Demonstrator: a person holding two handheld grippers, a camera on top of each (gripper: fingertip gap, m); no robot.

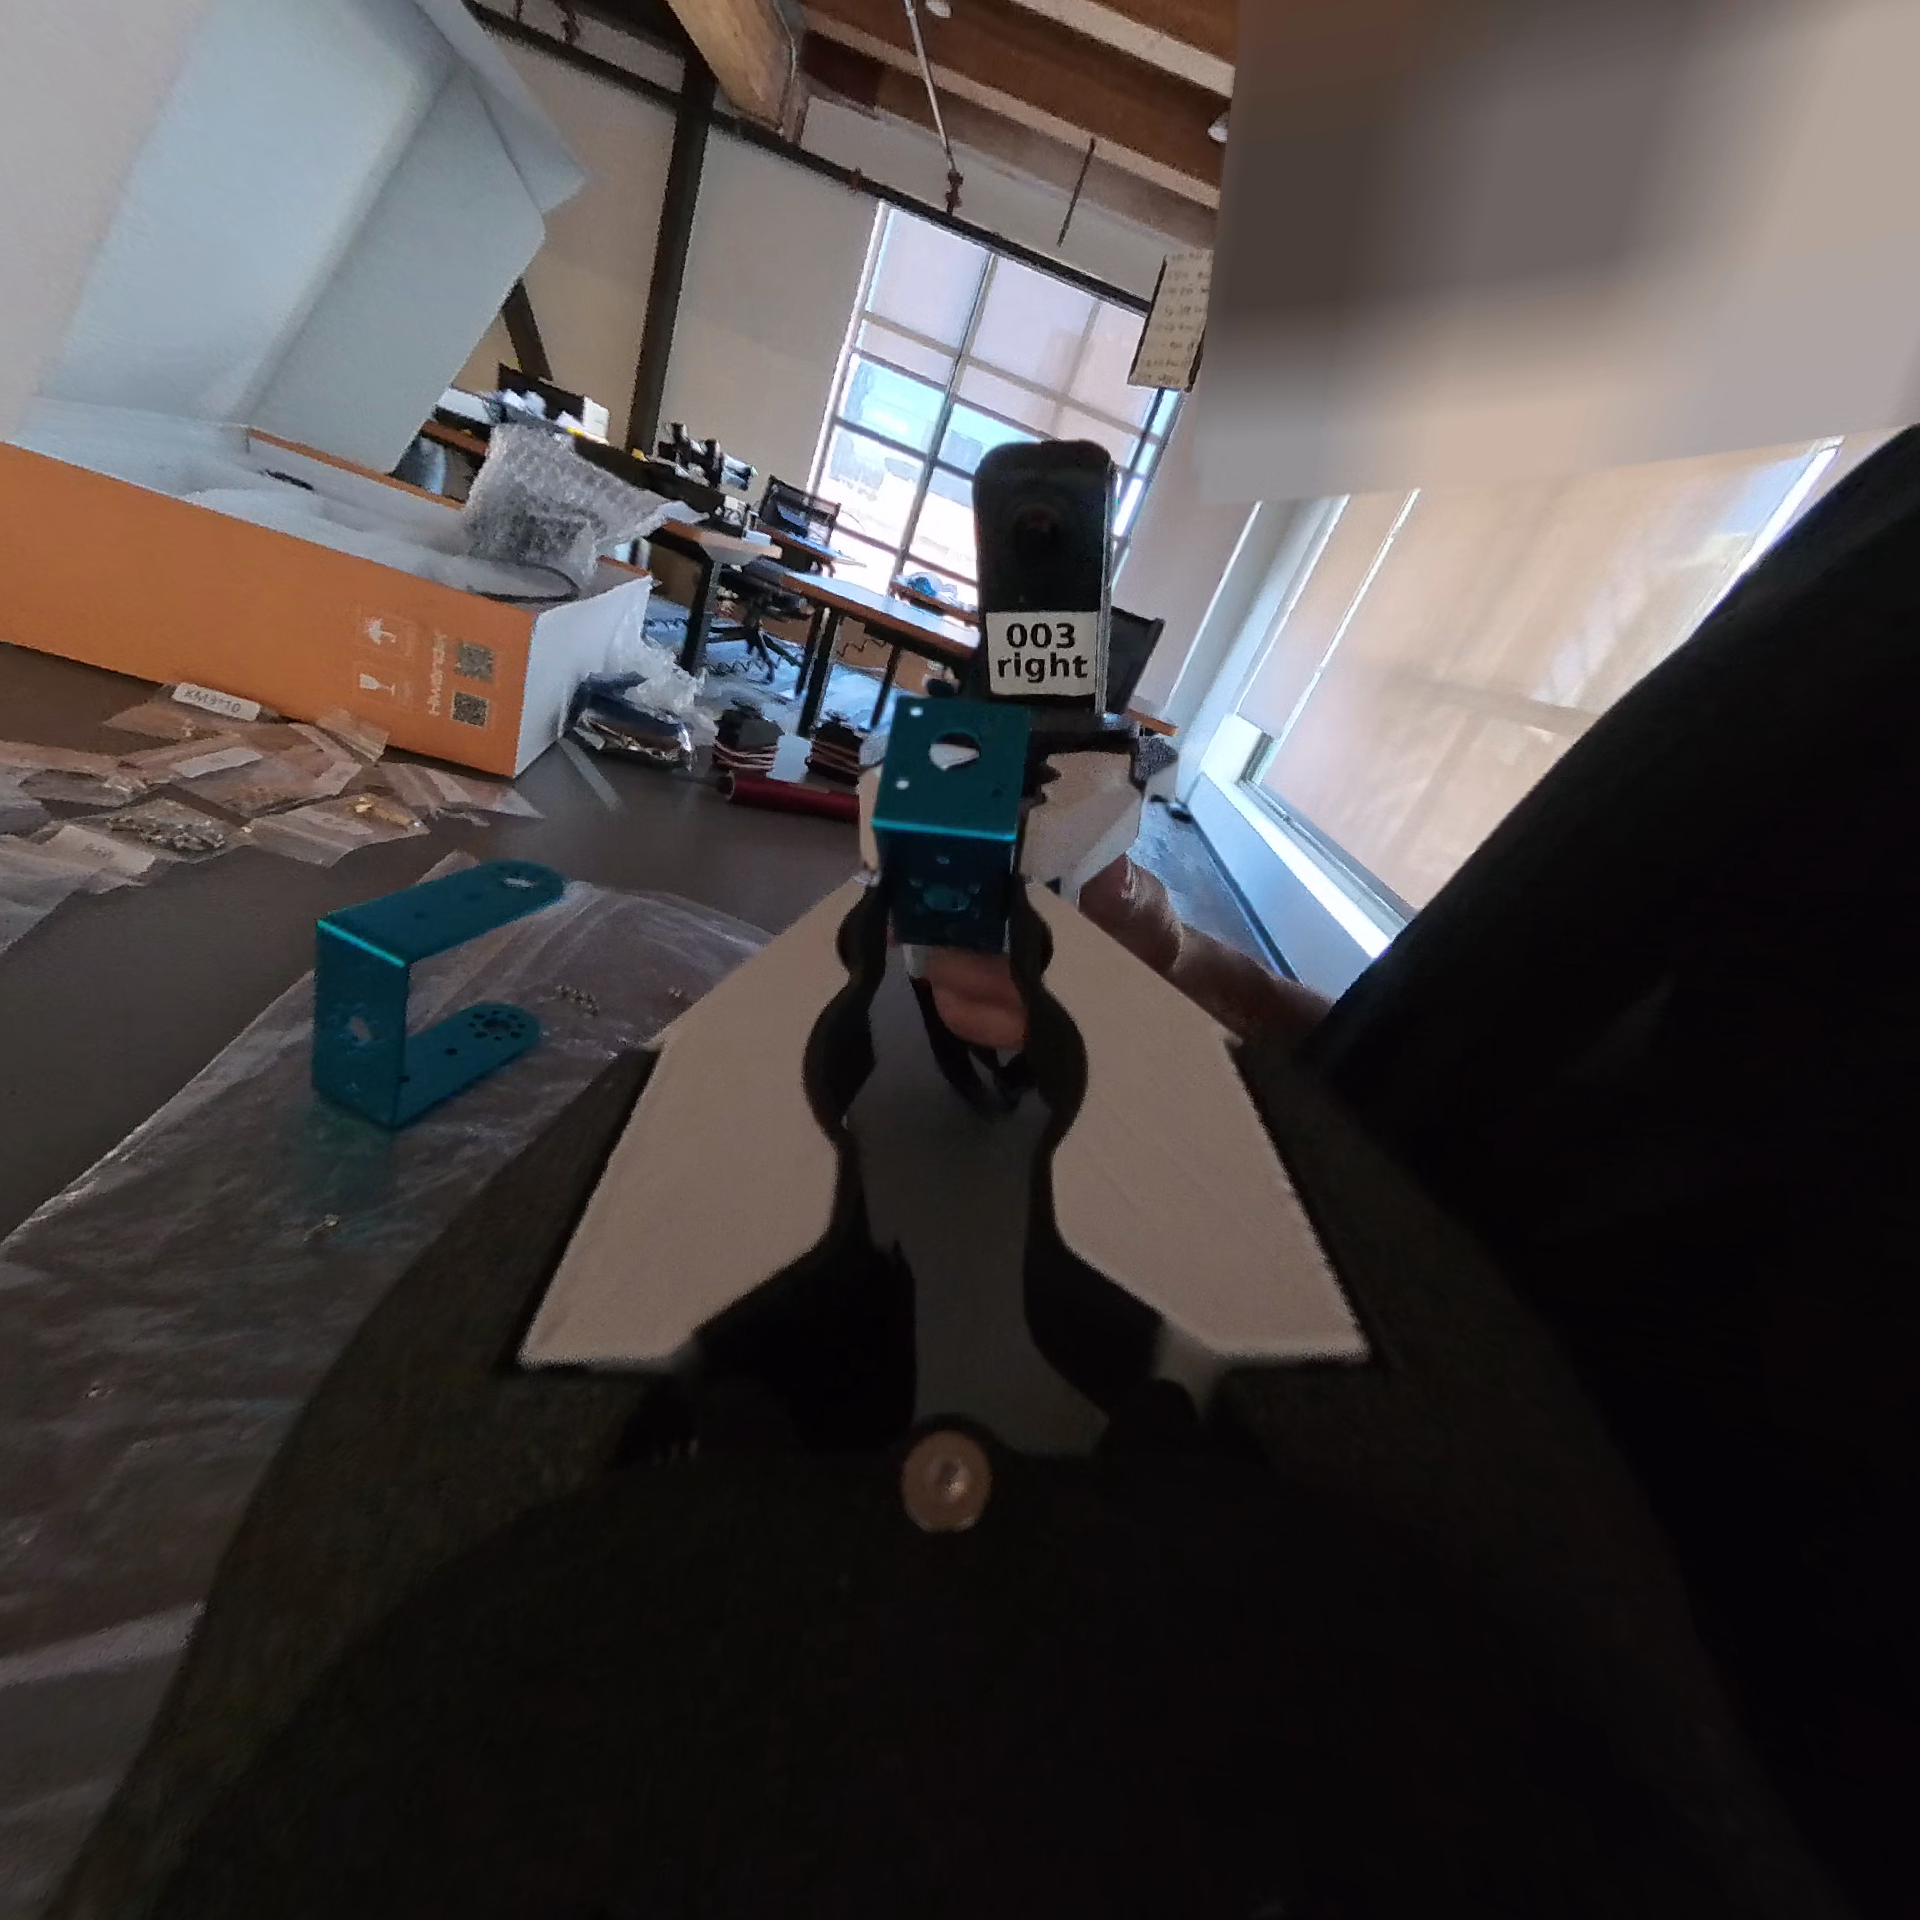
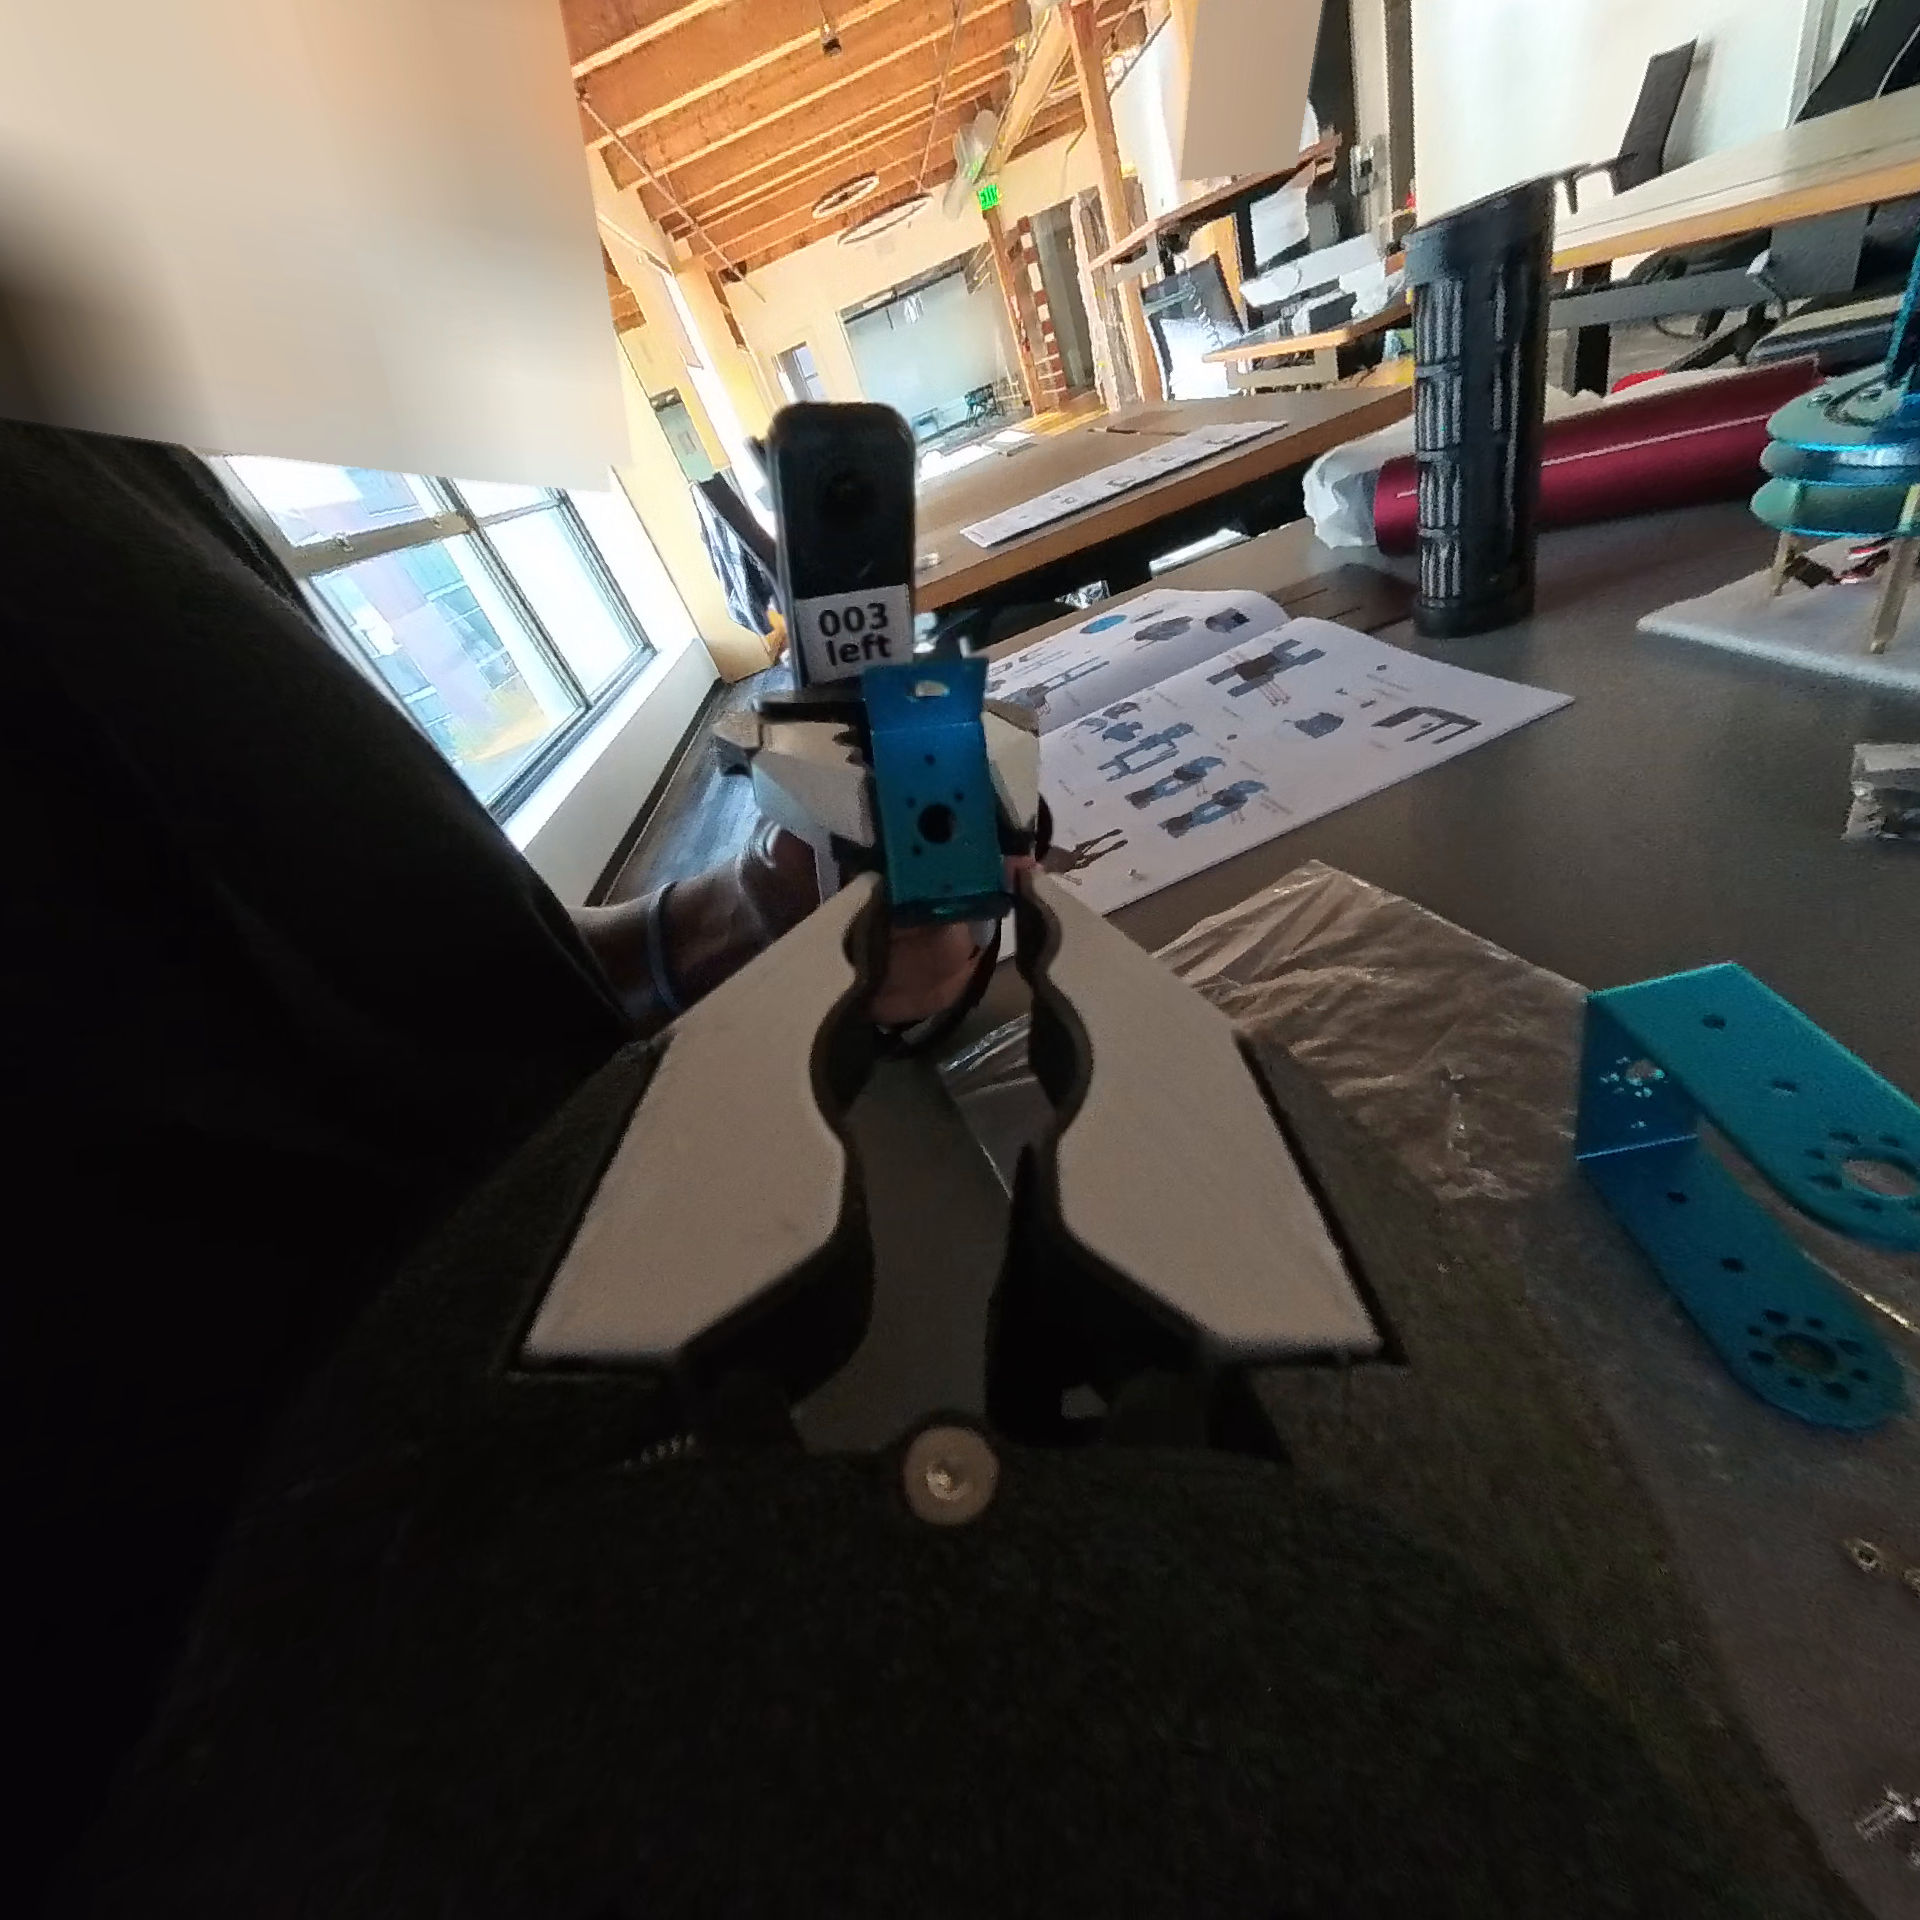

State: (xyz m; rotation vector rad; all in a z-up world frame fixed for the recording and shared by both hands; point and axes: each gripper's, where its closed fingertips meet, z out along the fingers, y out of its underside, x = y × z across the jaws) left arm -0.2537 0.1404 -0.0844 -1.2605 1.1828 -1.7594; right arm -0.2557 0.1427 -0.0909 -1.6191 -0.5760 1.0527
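Large blue U-bracket point(image 2: 1756, 1195) lies on plastic sheet point(image 2: 1382, 997), well right of your right gripper point(image 2: 948, 904), untouched. Small blue bracket point(image 1: 940, 831) held aloft: your left gripper point(image 1: 943, 914) and right gripper both clamp it, tips facing.

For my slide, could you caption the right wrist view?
Two hand-held grippers meet on a small blue bracket above the table.

Small blue metal bracket point(image 1: 943, 831) point(image 2: 938, 805), upright, pinched between both grippers' fingertips
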